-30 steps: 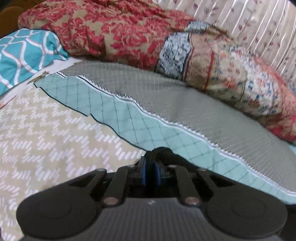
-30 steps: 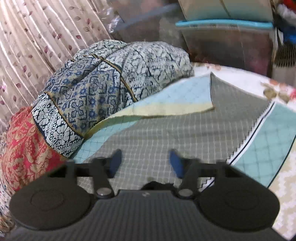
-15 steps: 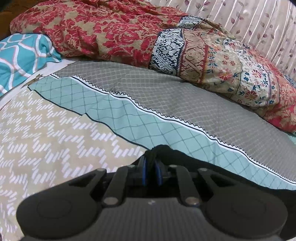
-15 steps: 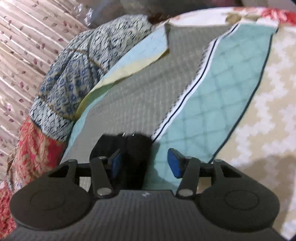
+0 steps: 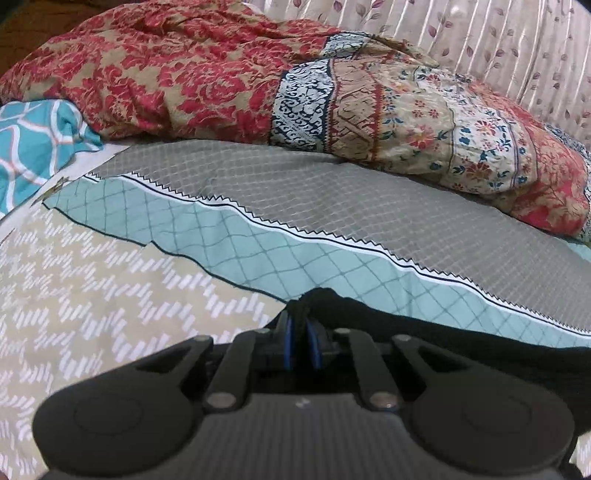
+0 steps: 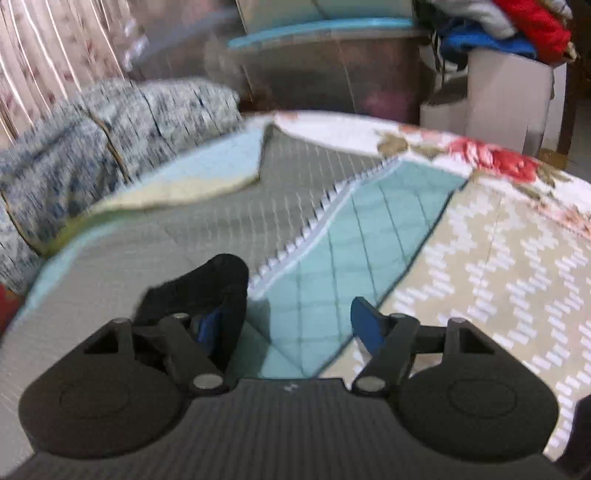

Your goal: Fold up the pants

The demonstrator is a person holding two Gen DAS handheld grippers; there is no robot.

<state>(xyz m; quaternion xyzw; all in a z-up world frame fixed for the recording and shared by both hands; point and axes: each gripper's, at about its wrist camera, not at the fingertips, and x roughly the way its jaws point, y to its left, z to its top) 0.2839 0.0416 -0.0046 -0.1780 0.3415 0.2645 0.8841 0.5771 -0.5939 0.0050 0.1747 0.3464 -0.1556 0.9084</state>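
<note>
The pants (image 5: pixel 424 332) are black cloth lying on the patterned bedspread (image 5: pixel 110 266). In the left wrist view my left gripper (image 5: pixel 300 343) is shut on a pinched edge of them, and the cloth stretches away to the right. In the right wrist view my right gripper (image 6: pixel 284 325) has its jaws opening wide. A bunched black fold of the pants (image 6: pixel 199 284) drapes over its left finger (image 6: pixel 208 326). The right finger (image 6: pixel 365 323) stands free above the bedspread (image 6: pixel 480 258), and nothing is pressed between the pads.
A red and floral quilt (image 5: pixel 258 81) is heaped along the far side of the bed, with a teal patterned cloth (image 5: pixel 33 144) at the left. A blue-grey quilt (image 6: pixel 92 140) lies left in the right wrist view. Past the bed's edge stand storage boxes (image 6: pixel 325 70) and piled clothes (image 6: pixel 517 26).
My right gripper swung over the bed, came against the black fold, then widened its jaws. My left gripper stayed shut on the pants, and more black cloth now stretches to its right.
</note>
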